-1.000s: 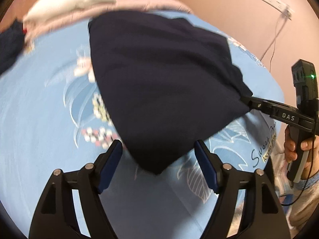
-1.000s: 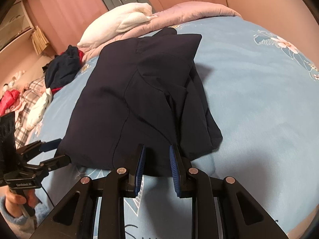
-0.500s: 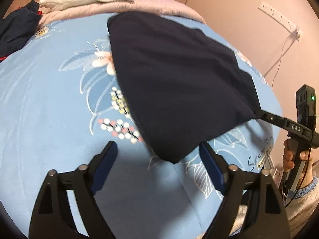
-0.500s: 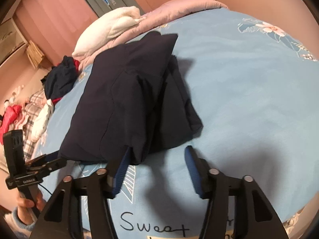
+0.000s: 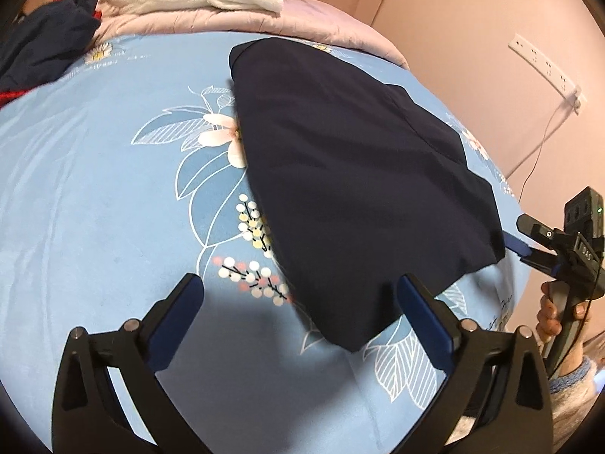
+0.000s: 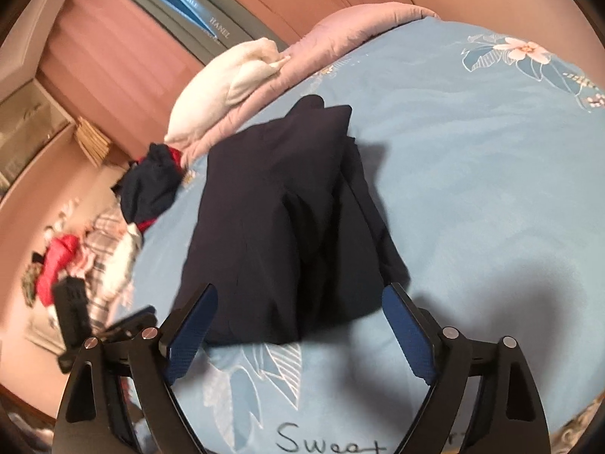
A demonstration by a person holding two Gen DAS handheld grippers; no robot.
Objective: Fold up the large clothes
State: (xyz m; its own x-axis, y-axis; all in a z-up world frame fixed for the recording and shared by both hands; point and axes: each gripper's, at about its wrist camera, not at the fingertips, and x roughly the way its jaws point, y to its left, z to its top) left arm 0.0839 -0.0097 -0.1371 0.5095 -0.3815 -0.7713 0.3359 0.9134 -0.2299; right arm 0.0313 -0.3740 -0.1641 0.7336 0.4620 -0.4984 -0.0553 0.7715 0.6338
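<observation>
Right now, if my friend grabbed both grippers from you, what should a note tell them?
Left gripper: open, nothing between its pads; its jaws have just been opening.
Right gripper: open too, just let go; the near edge of the dark garment lies between its pads, not pinched.
The garment lies folded on the blue floral bedsheet, free of both grippers.
Done: several folds, layers stacked.
Left: probably check the loose right-hand layer, fold again if needed, then start on the clothes pile at the bed's edge.
</observation>
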